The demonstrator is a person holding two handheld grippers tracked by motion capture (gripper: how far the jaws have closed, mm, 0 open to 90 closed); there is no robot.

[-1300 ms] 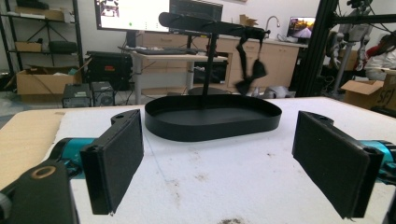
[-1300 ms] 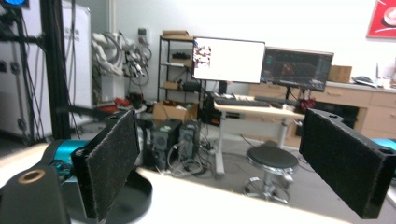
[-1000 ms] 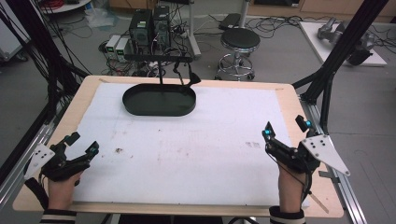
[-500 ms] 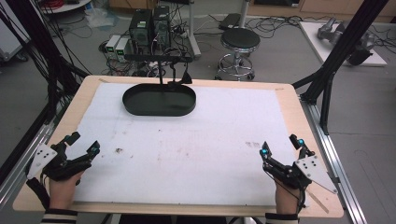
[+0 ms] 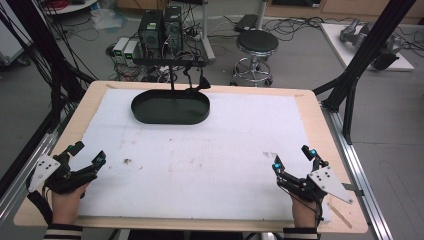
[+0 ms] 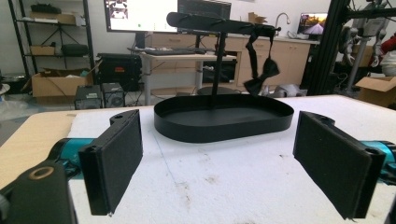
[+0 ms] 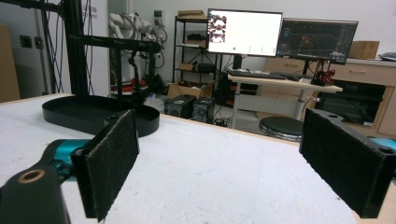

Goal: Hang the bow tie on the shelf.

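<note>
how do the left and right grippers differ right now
The left gripper sits near the table's left edge, jaws aimed up and right; the right gripper sits near the bottom right corner, jaws aimed up and left. The left gripper looks straight at the black tray, the right sees it off to the side. Both are open and empty.

Grey concrete floor (image 5: 300, 55) is seen beyond the desk, strewn with black cables (image 5: 295, 30). A round black-seated metal stool (image 5: 256, 42) and two black computer towers (image 5: 161, 25) are noted; lit monitors (image 7: 244, 31) stand behind.

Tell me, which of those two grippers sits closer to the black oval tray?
The left gripper. The black oval tray lies on the left half of the table, so it sits straight ahead of that gripper, while the right gripper is farther off across the white mat.
</note>
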